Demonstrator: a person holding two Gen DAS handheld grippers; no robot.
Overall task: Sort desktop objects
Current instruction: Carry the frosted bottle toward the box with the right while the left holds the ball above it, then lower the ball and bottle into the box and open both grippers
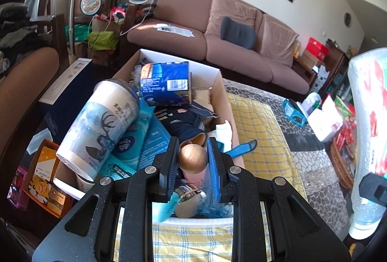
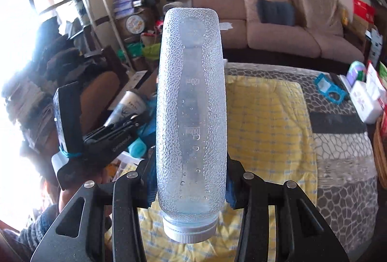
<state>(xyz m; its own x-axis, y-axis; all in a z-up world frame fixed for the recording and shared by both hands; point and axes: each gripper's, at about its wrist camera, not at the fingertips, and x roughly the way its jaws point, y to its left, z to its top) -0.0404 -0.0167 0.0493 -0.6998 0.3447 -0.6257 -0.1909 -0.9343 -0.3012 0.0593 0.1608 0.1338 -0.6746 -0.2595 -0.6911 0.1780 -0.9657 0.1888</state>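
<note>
The left hand-held gripper (image 1: 192, 159) clamps a bronze ball-topped object (image 1: 192, 158) over the cardboard box (image 1: 219, 83). The right hand-held gripper (image 2: 191, 179) grips a textured clear bottle (image 2: 191, 102), its body toward 12 o'clock and its white cap (image 2: 189, 230) at 6.

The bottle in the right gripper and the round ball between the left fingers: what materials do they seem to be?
Bottle: probably clear plastic, with a pebbled surface, a smooth strip with measuring marks and a white ribbed cap. Ball: possibly wood or plastic with a matte bronze-gold finish; its soft sheen leaves this open.
</note>
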